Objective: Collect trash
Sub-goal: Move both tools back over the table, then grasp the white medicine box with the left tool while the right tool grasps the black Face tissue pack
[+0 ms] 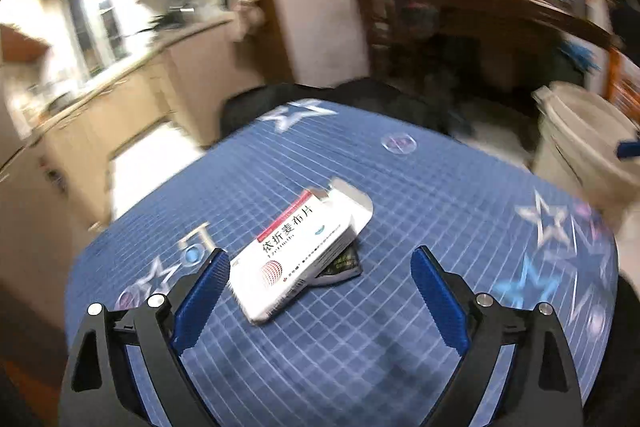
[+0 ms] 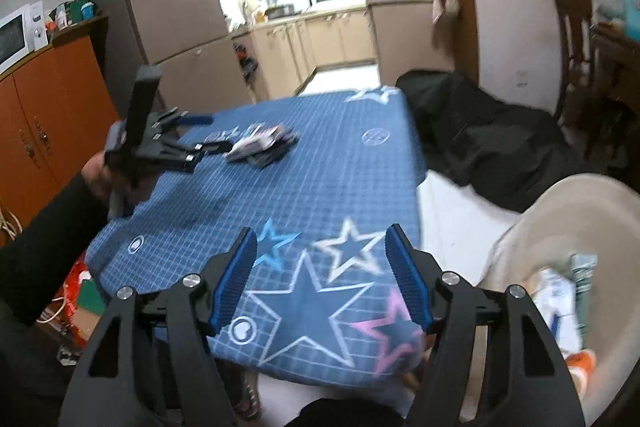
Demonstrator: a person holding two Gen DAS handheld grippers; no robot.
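A blue tablecloth [image 1: 400, 307] with a white grid and white, light-blue and pink stars bears a white cardboard medicine box [image 1: 296, 255] with a red stripe and black characters; under the box a black wrapper [image 1: 344, 265]; beside the table a beige plastic bin [image 2: 592, 227]

Large black Chinese characters, 依折麦布片, run along the face of the white medicine box [image 1: 298, 255] lying before my left tool [image 1: 320, 269], above a line of small Latin lettering too blurred to make out. A red band on the box's edge and the fine print near its red globe emblem cannot be read.
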